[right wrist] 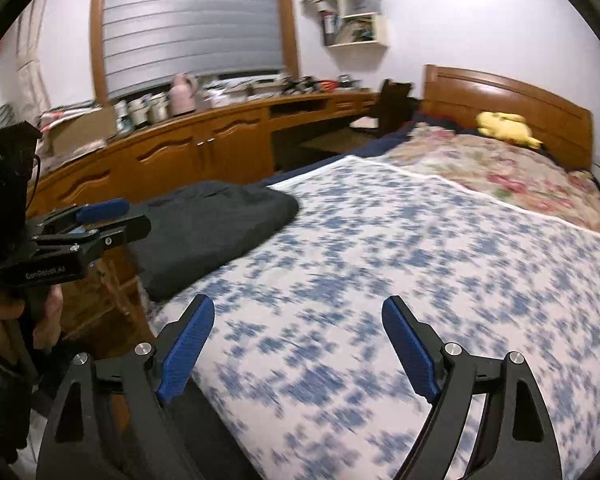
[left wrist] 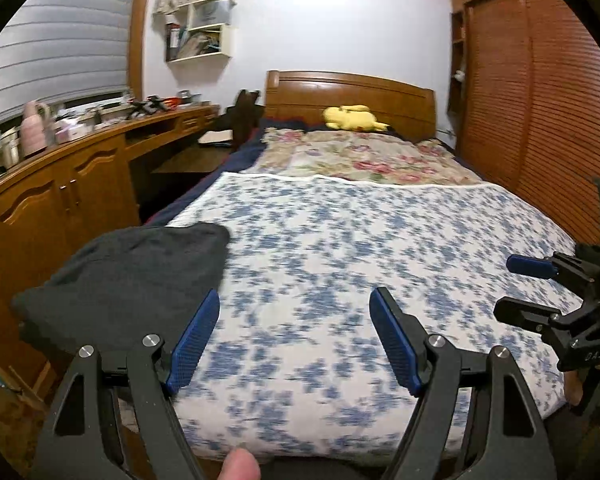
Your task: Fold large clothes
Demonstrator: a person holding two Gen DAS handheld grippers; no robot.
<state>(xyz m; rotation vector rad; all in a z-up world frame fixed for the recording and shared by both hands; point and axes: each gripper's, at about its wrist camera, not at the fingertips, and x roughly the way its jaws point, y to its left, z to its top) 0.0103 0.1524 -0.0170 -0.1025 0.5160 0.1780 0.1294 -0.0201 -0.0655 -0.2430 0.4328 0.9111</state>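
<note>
A dark grey garment (left wrist: pixel 140 276) lies folded in a compact bundle at the near left corner of the bed (left wrist: pixel 340 248), partly over the edge; in the right wrist view the garment (right wrist: pixel 216 228) sits left of centre. My left gripper (left wrist: pixel 294 304) is open above the blue-and-white bedspread, just right of the garment, with nothing between its blue pads. My right gripper (right wrist: pixel 298 312) is open too, empty, over the bedspread (right wrist: pixel 400 280). Each gripper shows in the other's view: the right gripper (left wrist: pixel 512 288) at the right edge, the left gripper (right wrist: pixel 112 216) at the left, held by a hand.
A floral quilt (left wrist: pixel 364 156) and a yellow plush toy (left wrist: pixel 352 118) lie toward the wooden headboard (left wrist: pixel 348 96). A long wooden cabinet (left wrist: pixel 60 188) with clutter runs along the bed's left side. Slatted wardrobe doors (left wrist: pixel 540 100) stand on the right. A wall shelf (left wrist: pixel 204 20) hangs above.
</note>
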